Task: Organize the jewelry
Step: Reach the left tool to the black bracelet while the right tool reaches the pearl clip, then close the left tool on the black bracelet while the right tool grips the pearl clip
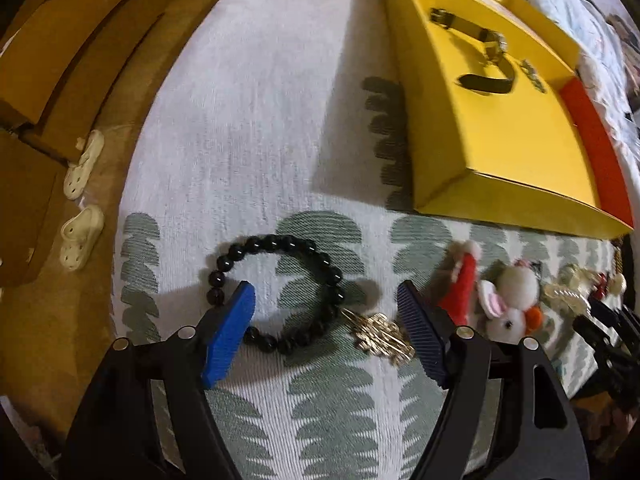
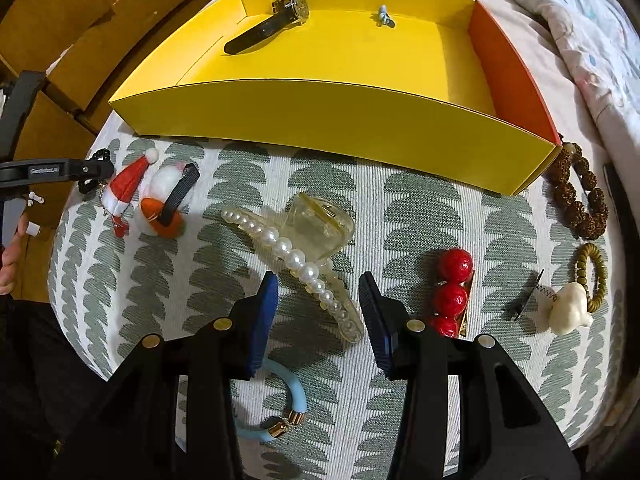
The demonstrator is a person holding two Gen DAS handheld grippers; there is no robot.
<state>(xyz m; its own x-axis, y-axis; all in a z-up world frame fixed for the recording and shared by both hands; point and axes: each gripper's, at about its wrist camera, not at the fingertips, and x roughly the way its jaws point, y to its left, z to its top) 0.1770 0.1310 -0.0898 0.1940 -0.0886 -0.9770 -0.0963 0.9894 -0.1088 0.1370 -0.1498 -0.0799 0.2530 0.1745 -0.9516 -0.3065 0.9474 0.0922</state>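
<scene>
The left gripper [image 1: 326,316] hangs open over the black bead bracelet [image 1: 276,294], near of the yellow box [image 1: 500,132] (a watch [image 1: 476,56] already inside); close on the beads, clear of the gold charm [image 1: 380,334]; the right gripper [image 2: 318,312] straddles the pearl claw clip [image 2: 296,256], pads apart.

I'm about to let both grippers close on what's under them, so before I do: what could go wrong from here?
1. The left gripper straddles the black bead bracelet, which touches a gold filigree pin; closing may drag both along.
2. The right gripper sits over the pearl-trimmed clear claw clip; its rounded pearls could slip from the pads.
3. The light blue cuff bracelet lies just beneath and might get nudged.
</scene>
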